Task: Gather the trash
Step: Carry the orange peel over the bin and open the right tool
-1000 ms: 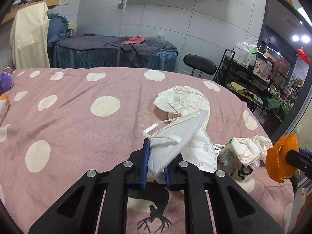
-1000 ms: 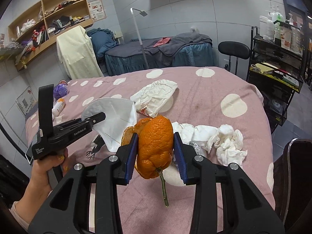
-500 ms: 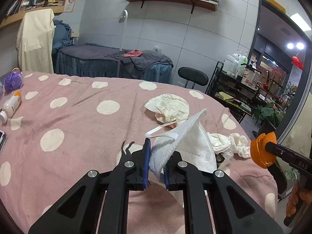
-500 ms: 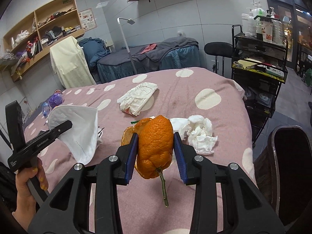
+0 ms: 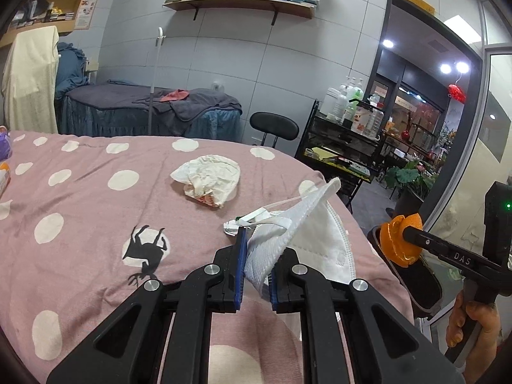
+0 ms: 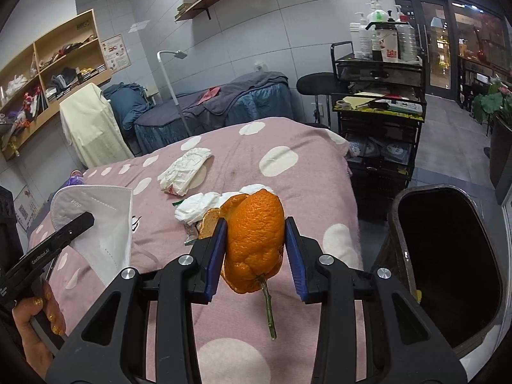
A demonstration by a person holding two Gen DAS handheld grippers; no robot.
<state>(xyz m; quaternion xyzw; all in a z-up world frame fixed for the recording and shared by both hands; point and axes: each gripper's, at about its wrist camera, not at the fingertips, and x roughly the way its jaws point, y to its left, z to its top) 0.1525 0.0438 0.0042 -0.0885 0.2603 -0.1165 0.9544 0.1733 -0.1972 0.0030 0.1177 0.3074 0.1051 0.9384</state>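
Observation:
My left gripper (image 5: 256, 262) is shut on a white face mask (image 5: 297, 240), held above the pink dotted bedspread (image 5: 96, 198). My right gripper (image 6: 256, 249) is shut on an orange peel with a stem (image 6: 256, 240). From the left wrist view the peel (image 5: 400, 240) hangs over the rim of a dark trash bin (image 5: 422, 284) at the right. In the right wrist view the bin (image 6: 448, 256) stands open beside the bed, and the mask (image 6: 99, 220) shows at the left. A crumpled paper wrapper (image 5: 208, 179) and wadded white tissues (image 6: 204, 204) lie on the bed.
A black trolley (image 6: 380, 102) loaded with bottles stands past the bed's far corner, with a black stool (image 5: 273, 124) beside it. Behind are a massage bed (image 5: 144, 108) and wall shelves (image 6: 57, 60). A person's hand (image 6: 32, 329) grips the left tool.
Both grippers have swung right toward the bed's edge, carrying the mask and the peel. The trash bin has come into view, and the tissues have slipped behind the mask in the left view.

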